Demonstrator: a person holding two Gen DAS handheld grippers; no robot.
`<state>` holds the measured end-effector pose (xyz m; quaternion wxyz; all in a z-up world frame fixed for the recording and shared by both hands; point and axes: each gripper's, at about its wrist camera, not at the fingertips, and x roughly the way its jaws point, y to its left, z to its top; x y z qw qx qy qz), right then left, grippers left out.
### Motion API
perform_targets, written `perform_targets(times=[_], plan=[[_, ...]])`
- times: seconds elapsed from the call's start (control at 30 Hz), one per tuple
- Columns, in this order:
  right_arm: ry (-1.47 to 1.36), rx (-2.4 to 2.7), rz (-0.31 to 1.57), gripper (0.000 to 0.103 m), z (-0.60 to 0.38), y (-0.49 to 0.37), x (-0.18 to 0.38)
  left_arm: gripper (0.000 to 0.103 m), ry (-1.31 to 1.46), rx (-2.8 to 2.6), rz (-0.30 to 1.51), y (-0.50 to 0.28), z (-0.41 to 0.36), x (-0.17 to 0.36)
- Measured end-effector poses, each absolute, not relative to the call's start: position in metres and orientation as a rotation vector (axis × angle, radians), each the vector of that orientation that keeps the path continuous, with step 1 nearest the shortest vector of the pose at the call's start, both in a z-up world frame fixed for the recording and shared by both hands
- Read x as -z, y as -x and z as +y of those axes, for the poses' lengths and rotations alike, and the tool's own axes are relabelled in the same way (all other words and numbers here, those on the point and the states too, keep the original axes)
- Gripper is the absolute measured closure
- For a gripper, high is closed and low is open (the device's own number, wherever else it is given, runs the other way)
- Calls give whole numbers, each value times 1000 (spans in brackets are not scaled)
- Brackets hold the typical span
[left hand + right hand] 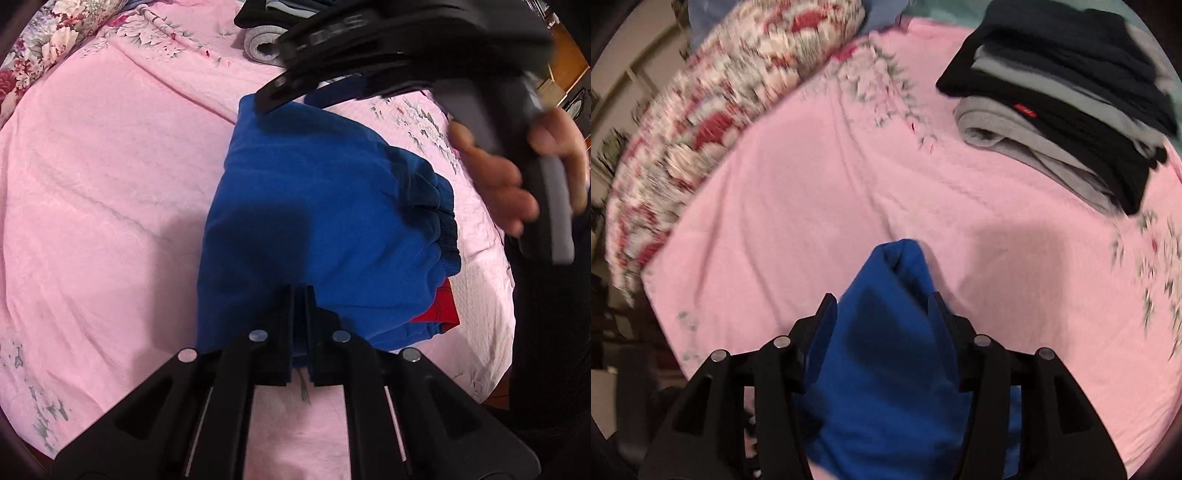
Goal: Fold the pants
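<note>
Left gripper (300,295) first: its jaws are pinched together on the near edge of the blue pants (317,218), a thin strip of blue cloth trapped between the two black fingers. Out from there, the pants lie as a folded bundle on the pink bedspread (110,192), the gathered waistband (443,218) bunched along the right side, and a red patch (441,308) peeks out beneath it; what it belongs to is hard to say. Over the far end of the pants sits the right gripper (266,101), badly smeared by motion blur, with a hand (517,173) wrapped around its grey handle; in this view its fingertips are too blurred to tell whether they touch the cloth. Switch to the right wrist view and the right gripper (882,295) has its jaws spread, a blue fold of the pants (886,350) rising between them, the fingers flanking the cloth rather than visibly squeezing it. The lower end of that fold is cut off by the frame. Beyond, a stack of folded dark and grey clothes (1071,110) rests at the far right, and a flowered pillow (713,122), blurred, lies along the left edge of the bed.
</note>
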<state>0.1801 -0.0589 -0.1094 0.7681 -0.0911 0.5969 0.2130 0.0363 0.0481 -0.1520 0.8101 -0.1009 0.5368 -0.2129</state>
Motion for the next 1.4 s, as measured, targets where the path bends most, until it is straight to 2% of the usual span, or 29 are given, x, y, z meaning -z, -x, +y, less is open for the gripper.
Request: perform_targets(times=[0.13,0.17,0.2,0.23,0.43,0.6,0.67,0.7,0.73,0.77,0.8,0.87,1.0,1.07,1.13,1.2,1.27,1.37,1.4], plan=[[155,-526,1421,51,-52,-195,141,96,199,459,1151,-37,45,152],[121,-545,1421,57,-53,-195,144,96,195,458,1151,-38,45,151],[101,-566,1417,90,-54,-192,145,96,193,459,1153,-38,44,151],[88,-566,1413,92,-54,-191,144,96,191,459,1152,-38,44,151],[127,-459,1307,96,-51,-198,123,96,164,442,1154,-41,36,149],[164,-464,1337,94,-51,-210,164,96,174,443,1160,-43,35,156],[184,-490,1336,85,-50,-211,160,96,167,454,1156,-42,37,150],[188,-480,1348,73,-50,-210,156,96,160,464,1156,-42,39,146],[189,-454,1351,65,-53,-207,147,92,158,476,1153,-41,40,142],[183,-440,1322,65,-57,-202,133,74,164,487,1146,-40,42,138],[181,-445,1284,64,-62,-195,119,49,173,486,1117,-39,47,128],[184,-469,1181,60,-76,-173,83,40,161,447,1028,-36,54,108],[149,-398,1073,58,-120,-124,55,41,173,453,996,-52,56,89],[130,-379,1073,62,-140,-101,63,44,181,451,994,-69,52,87],[72,-385,1114,68,-159,-80,81,59,195,478,1003,-86,44,90],[-11,-399,1146,72,-167,-64,98,84,209,518,1033,-105,35,95],[-49,-405,1146,74,-170,-45,105,90,190,529,1046,-122,23,103],[-60,-381,1120,76,-169,-29,111,91,152,509,1086,-140,7,123],[-57,-358,1138,81,-170,-29,117,92,142,497,1105,-143,5,129]])
